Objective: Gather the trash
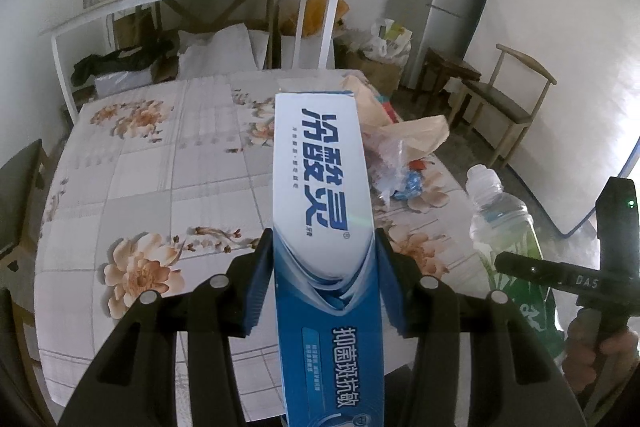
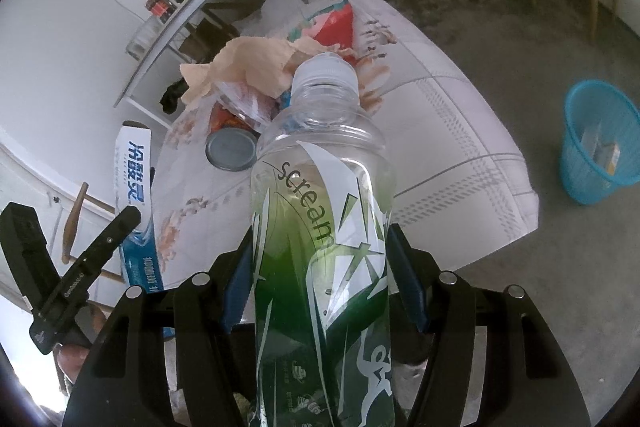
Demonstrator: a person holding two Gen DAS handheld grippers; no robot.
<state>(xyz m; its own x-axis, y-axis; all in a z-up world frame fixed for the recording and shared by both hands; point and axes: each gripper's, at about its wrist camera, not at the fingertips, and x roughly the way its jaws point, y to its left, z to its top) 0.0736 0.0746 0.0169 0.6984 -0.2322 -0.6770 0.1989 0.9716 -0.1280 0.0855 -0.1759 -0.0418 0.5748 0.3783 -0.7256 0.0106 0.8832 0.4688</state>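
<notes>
Gripping a toothpaste box (image 1: 320, 187) lengthwise between its fingers, the left hand-held gripper (image 1: 324, 279) hangs above the worktop (image 1: 160, 167); the right hand-held gripper (image 2: 320, 275) clamps a plastic bottle (image 2: 320, 207).

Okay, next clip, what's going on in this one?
A person is clearing trash off a table with floral cloth, holding tongs in each hand. The left tongs are shut on a blue and white toothpaste box; the right tongs are shut on a clear plastic bottle with a green label. More trash is still on the table: crumpled bags and wrappers and a round metal lid. A blue wastebasket stands on the floor beside the table, with a few items already inside.
</notes>
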